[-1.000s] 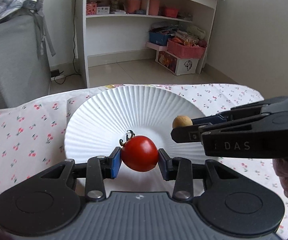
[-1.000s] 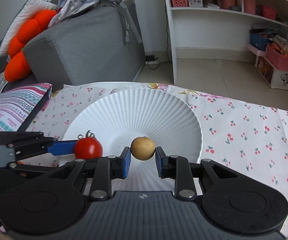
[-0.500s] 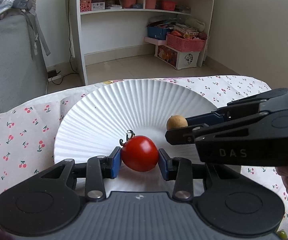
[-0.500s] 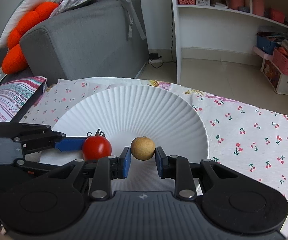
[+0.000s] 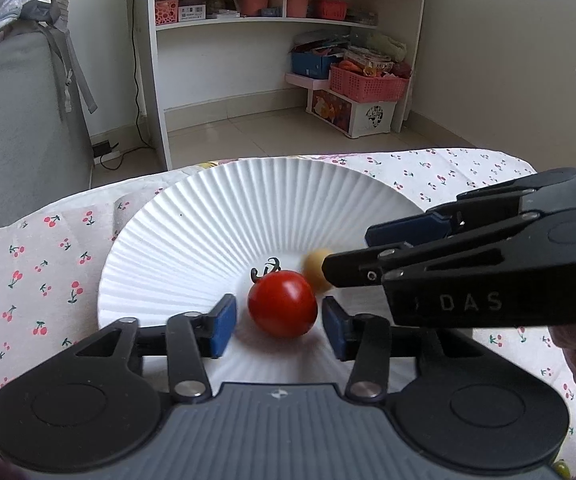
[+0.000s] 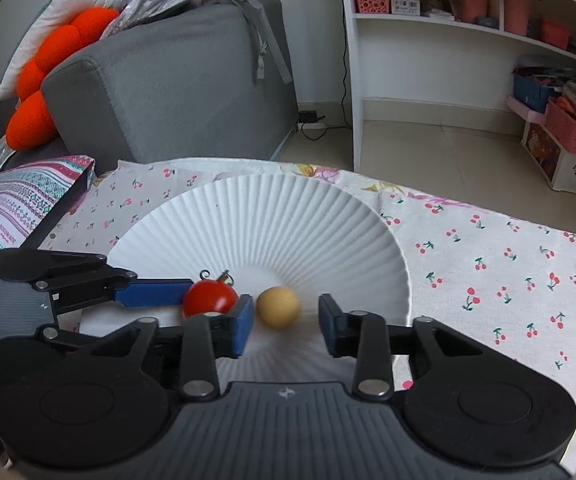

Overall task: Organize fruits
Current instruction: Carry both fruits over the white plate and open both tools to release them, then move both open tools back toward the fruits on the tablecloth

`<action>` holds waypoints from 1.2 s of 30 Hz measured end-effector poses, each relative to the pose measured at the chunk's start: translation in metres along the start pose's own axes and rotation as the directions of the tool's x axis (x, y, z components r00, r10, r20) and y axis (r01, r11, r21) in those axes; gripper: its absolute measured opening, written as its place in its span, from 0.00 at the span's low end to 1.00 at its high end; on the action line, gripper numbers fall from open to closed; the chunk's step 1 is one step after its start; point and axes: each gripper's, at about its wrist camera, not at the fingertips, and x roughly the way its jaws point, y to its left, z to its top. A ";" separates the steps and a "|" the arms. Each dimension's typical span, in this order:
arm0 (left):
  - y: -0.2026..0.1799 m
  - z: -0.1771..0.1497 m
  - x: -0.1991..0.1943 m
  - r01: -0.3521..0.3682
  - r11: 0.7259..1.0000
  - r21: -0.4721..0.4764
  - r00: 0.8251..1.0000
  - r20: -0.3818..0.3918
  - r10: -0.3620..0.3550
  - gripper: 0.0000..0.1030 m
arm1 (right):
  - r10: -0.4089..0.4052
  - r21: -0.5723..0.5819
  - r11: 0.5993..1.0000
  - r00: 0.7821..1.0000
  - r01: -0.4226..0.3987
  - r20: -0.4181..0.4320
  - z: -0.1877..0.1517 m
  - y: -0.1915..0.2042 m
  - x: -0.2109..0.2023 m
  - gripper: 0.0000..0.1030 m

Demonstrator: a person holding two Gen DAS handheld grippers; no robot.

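Tomato (image 5: 282, 304): in the plate's centre, a second ago pinched, now clear of both pads.
Tan fruit (image 6: 278, 306): beside it, likewise released.
Left gripper (image 5: 276, 322): jaws opening, nothing gripped.
Right gripper (image 6: 286, 322): jaws opening, nothing gripped.
Plate (image 5: 224, 216): white, on the cherry-print cloth (image 5: 28, 264).

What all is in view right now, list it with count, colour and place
Tomato: one, red with dark stem, on the plate between the left gripper's pads, not pressed.
Small round fruit: one, tan, on the plate beside the tomato, between the right gripper's pads.
Plate: one, white, ribbed, on the tablecloth.
Tablecloth: one, white with red cherries, covering the table.
Sofa: one, grey, behind the table.
Cushion: one, orange, on the sofa.
Shelf unit: one, white, by the far wall.
Left gripper: black, blue pads, jaws opening.
Right gripper: black, blue pads, jaws opening.
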 end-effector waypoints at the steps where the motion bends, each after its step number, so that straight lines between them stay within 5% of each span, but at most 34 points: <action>1: 0.000 0.000 -0.002 0.000 1.000 -0.001 1.000 0.003 0.000 0.49 | -0.001 0.001 1.000 1.000 0.001 0.003 0.000 0.000 -0.002 0.38; 8: -0.002 -0.004 -0.030 -0.024 1.000 -0.012 0.999 0.032 0.025 0.76 | -0.024 0.008 1.000 0.999 0.023 0.042 0.001 0.007 -0.028 0.64; 16: -0.009 -0.011 -0.071 -0.060 0.998 -0.017 0.996 0.070 0.061 0.91 | -0.047 0.006 0.999 0.997 0.047 0.066 -0.003 0.020 -0.062 0.81; 24: -0.016 -0.025 -0.104 -0.074 0.997 -0.004 0.996 0.053 0.074 0.92 | -0.062 -0.020 0.998 0.993 0.064 0.097 -0.013 0.041 -0.097 0.96; 36: -0.022 -0.059 -0.151 -0.090 0.996 0.013 0.995 0.044 0.089 0.92 | -0.044 -0.026 0.999 0.994 0.046 0.102 -0.038 0.063 -0.124 0.98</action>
